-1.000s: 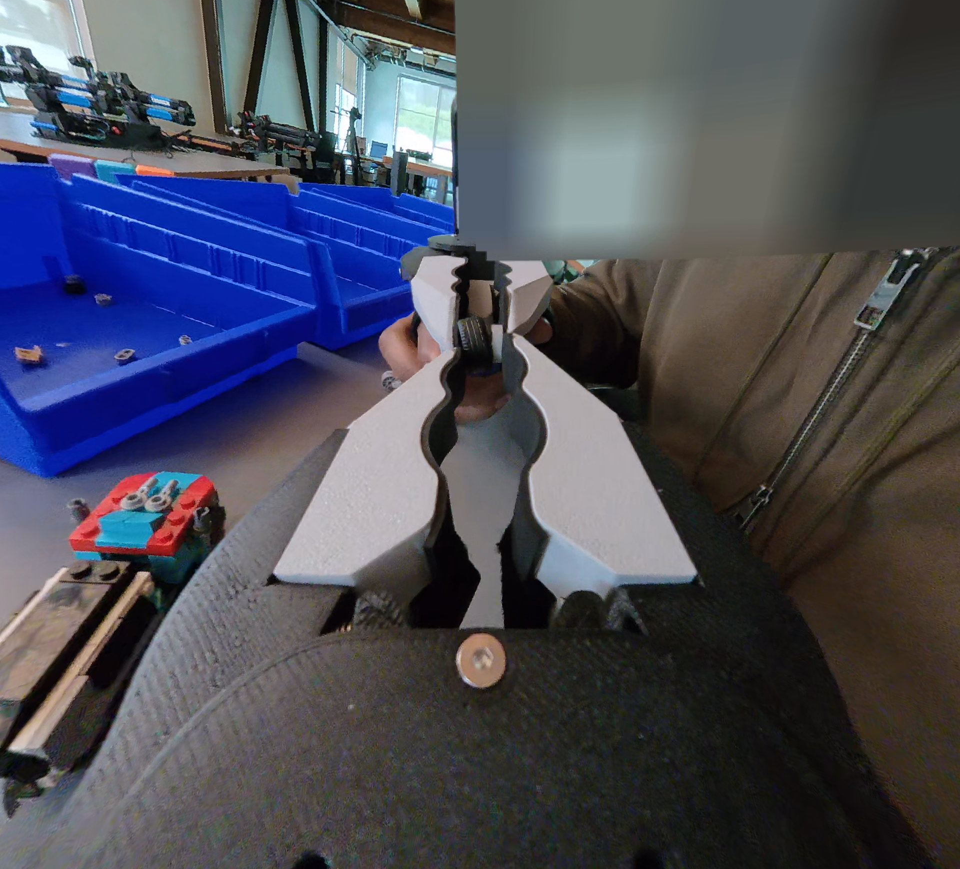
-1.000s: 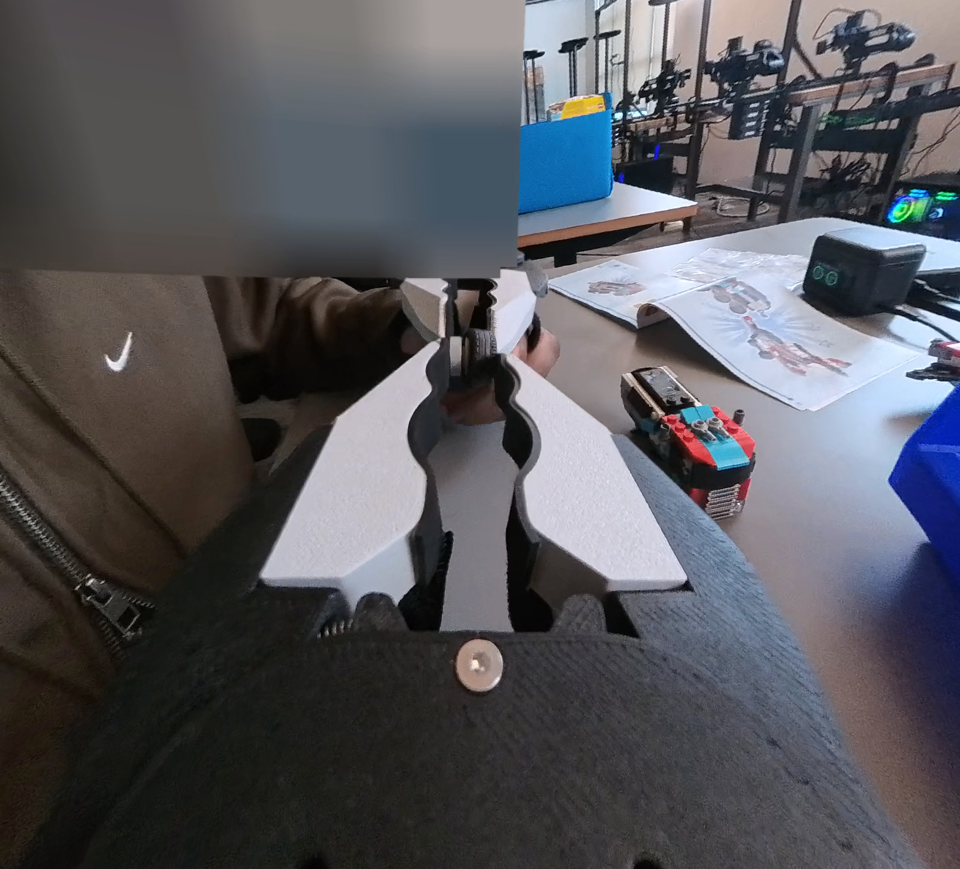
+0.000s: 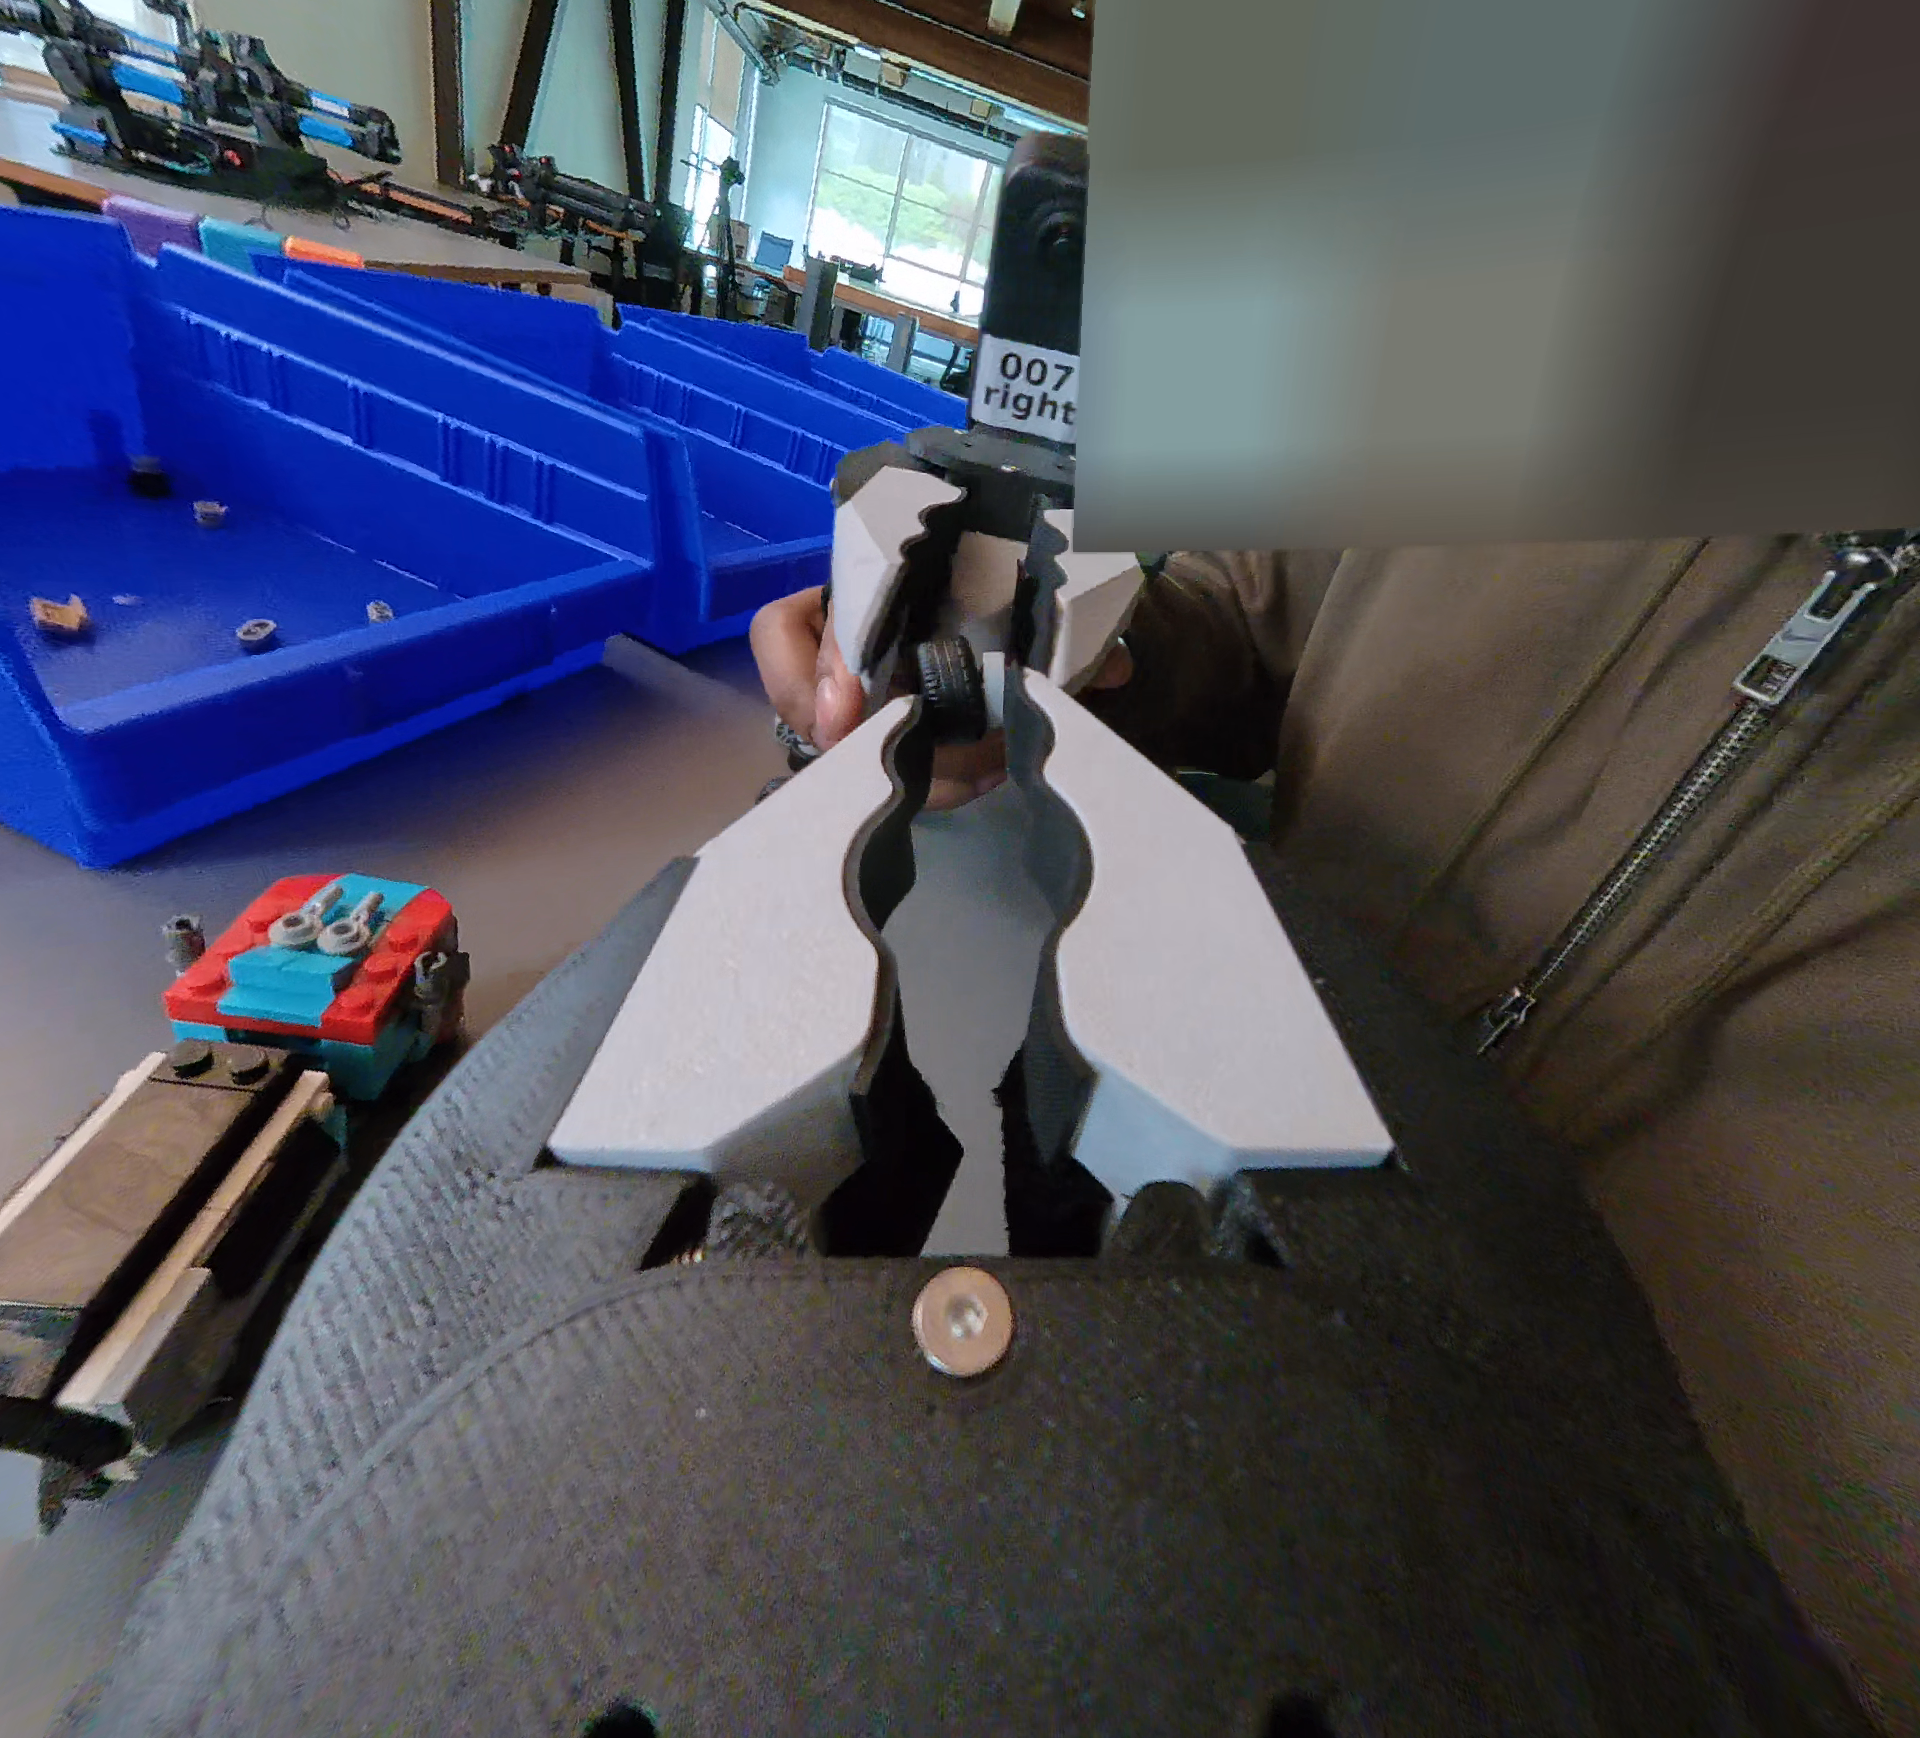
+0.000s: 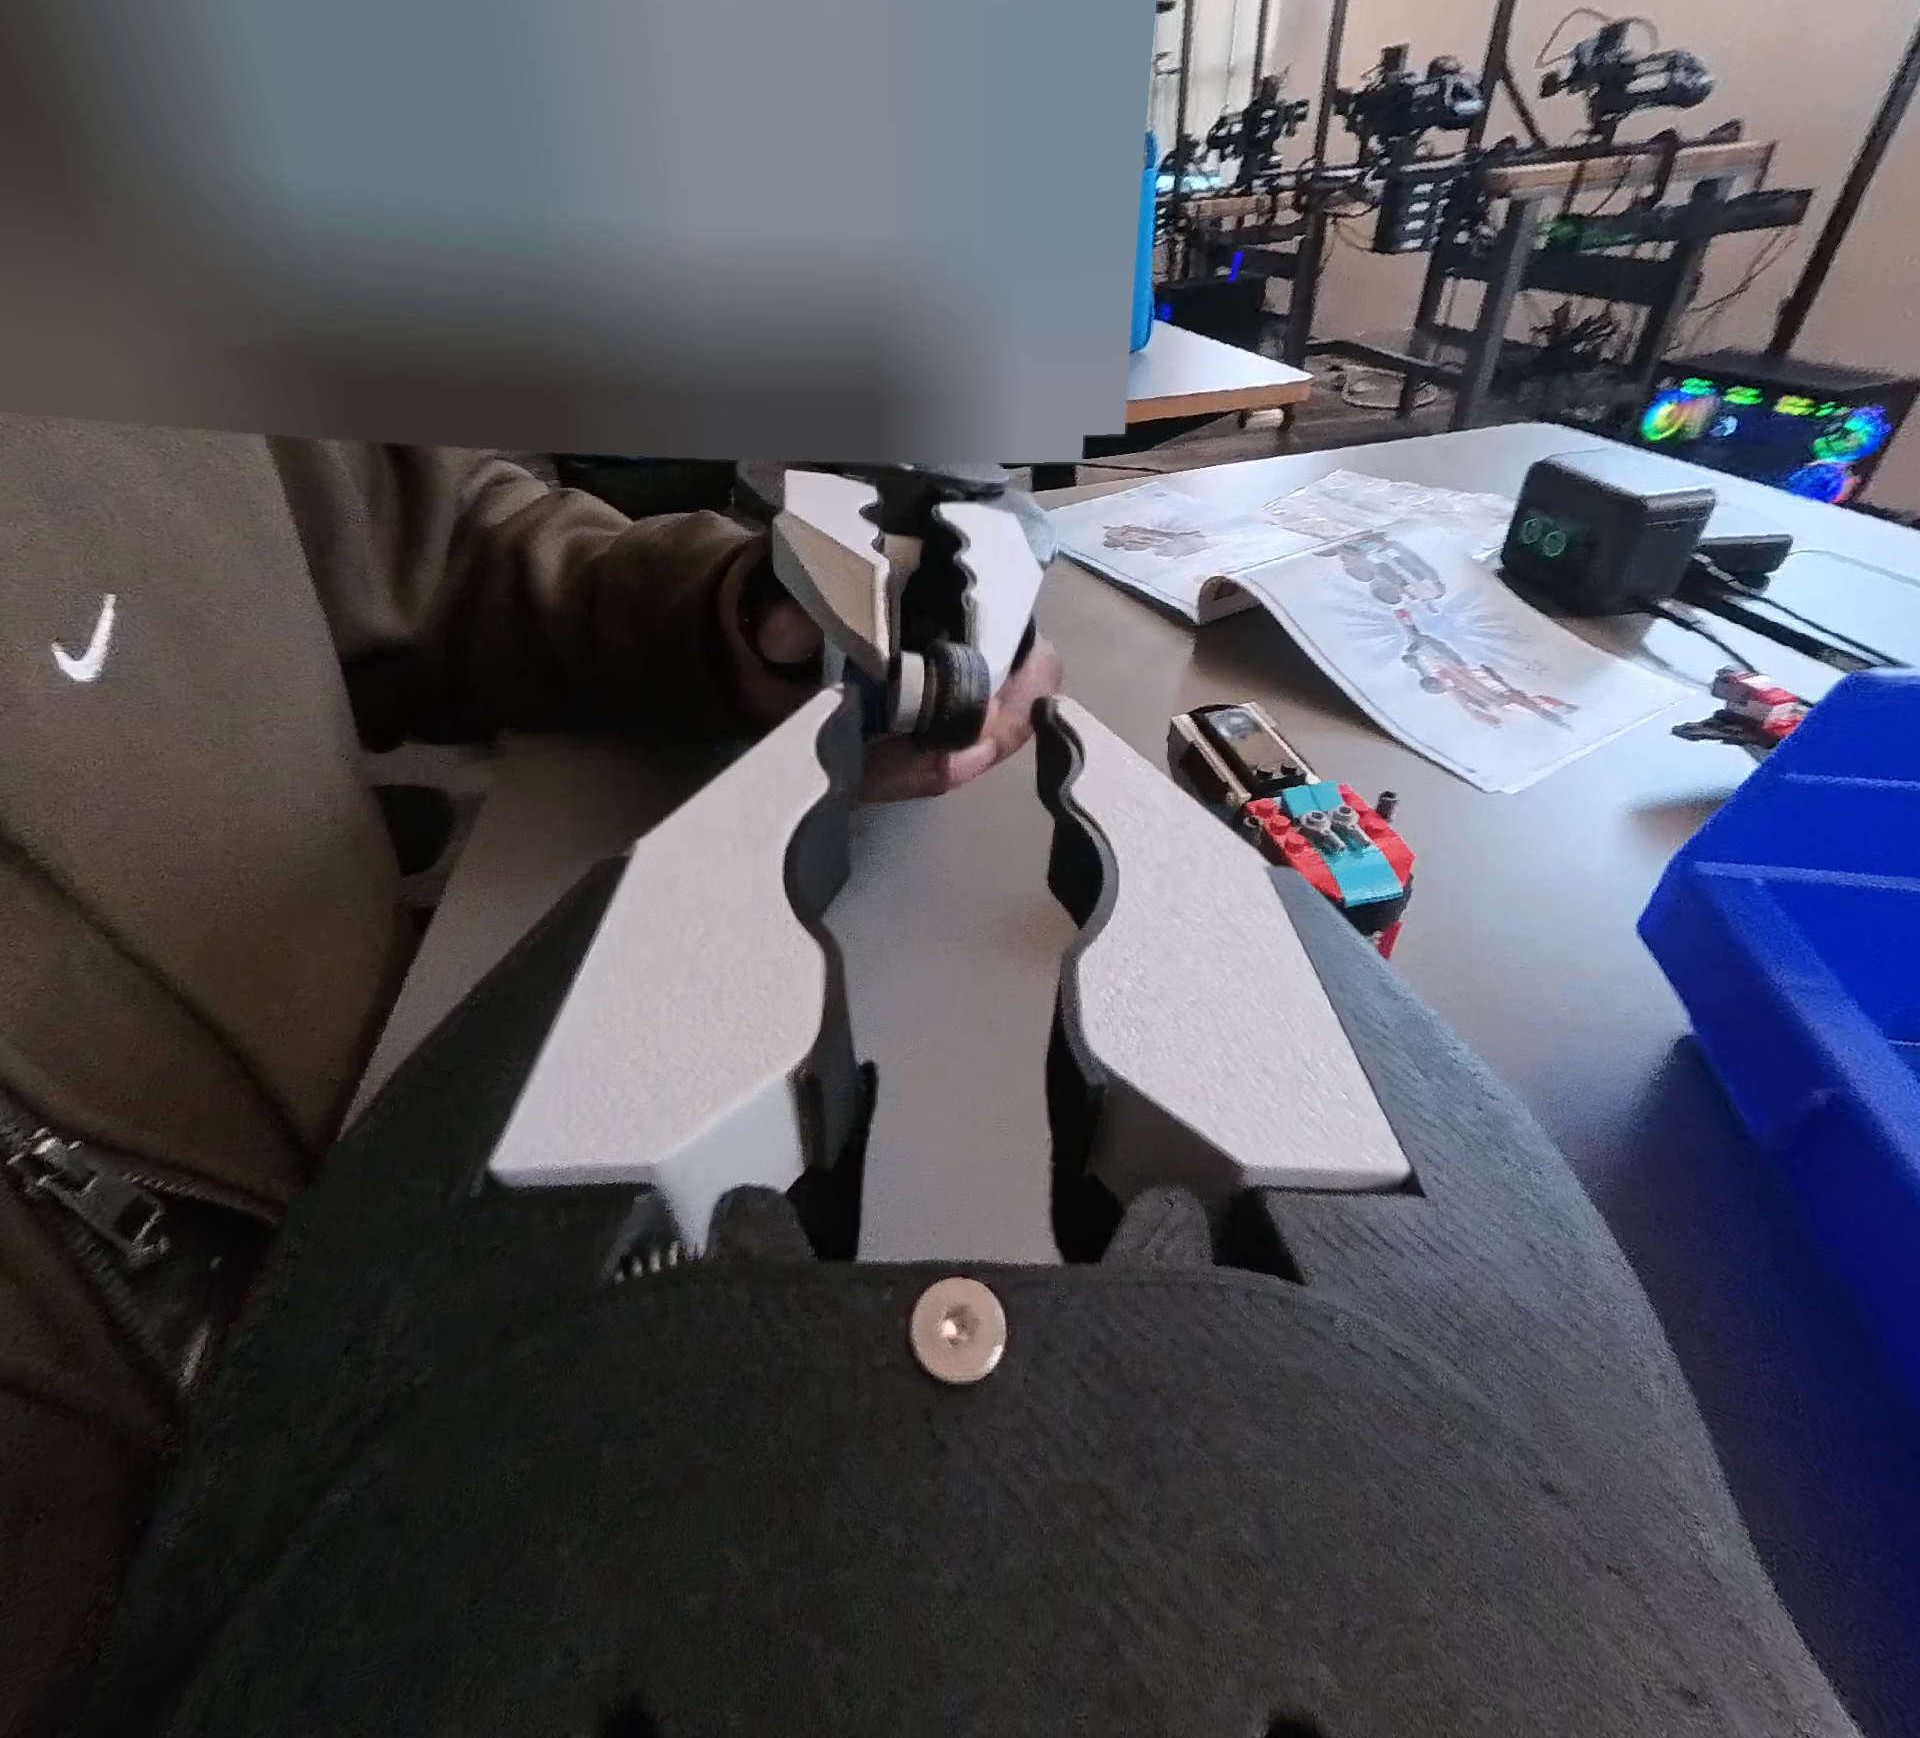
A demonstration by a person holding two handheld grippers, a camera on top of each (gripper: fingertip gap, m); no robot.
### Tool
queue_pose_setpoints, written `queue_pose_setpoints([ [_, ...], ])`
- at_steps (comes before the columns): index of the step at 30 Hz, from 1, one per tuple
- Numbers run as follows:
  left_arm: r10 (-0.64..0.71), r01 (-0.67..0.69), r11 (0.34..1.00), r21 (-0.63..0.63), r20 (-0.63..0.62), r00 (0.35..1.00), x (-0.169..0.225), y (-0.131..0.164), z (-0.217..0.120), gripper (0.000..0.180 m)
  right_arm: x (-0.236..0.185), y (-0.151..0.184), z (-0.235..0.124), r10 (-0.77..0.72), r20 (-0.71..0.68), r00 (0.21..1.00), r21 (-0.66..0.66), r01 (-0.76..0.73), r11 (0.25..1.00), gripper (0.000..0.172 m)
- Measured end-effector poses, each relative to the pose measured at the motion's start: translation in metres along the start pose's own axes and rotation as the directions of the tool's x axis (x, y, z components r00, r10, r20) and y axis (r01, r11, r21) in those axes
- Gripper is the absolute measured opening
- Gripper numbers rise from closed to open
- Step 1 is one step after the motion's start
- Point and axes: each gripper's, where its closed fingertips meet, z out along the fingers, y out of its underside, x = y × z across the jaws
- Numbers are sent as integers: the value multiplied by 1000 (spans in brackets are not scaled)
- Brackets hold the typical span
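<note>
Left wrist view
Left gripper (image 3: 961, 701): its two gray fingers are squeezed on a small black toy wheel (image 3: 948, 689) with a white hub; both tips press on it.
Right gripper (image 3: 977, 608): it points back at the camera, just past the wheel, with its fingers spread apart and nothing in them.
Hand (image 3: 821, 670): it is behind the right gripper.
Brick car (image 3: 312, 971): red and teal, it sits on the gray table (image 3: 540, 815), low on the left.
Blue bins (image 3: 343, 535): they stand in a row behind, with a few tiny parts in the near one.

Right wrist view
Right gripper (image 4: 940, 722): its fingers stand wide apart, with only air between the tips.
Toy wheel (image 4: 951, 678): it is up off the table, pinched in the left gripper (image 4: 940, 649), just past the right gripper's tips.
Brick car (image 4: 1309, 826): it is on the table to the right.
Open booklet (image 4: 1382, 608): it lies farther back, next to a black box (image 4: 1605, 535).
Blue bin (image 4: 1808, 878): it is at the right edge.
</note>
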Motion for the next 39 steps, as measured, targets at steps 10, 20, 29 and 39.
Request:
queue_pose_setpoints([
  [10, 131, -136, 987, -83, -63, 989, 17, 13, 5, 15, -18, 3, -1, 76, 143, 987, -39, -71, 997, 24],
  [20, 78, -81, 995, -63, -37, 996, 12, 8, 4, 15, -15, 0, -2, 34, 116, 993, -11, -32, 999, 16],
  [29, -23, 22, 999, -42, -35, 999, 8, 6, 4, 14, -10, -1, -3, -102, 32, 994, -5, 102, 995, 15],
  [39, -69, 68, 997, -28, -22, 997, 3, 5, 4, 14, -4, 0, -2, -145, -21, 989, -25, 144, 989, 14],
])
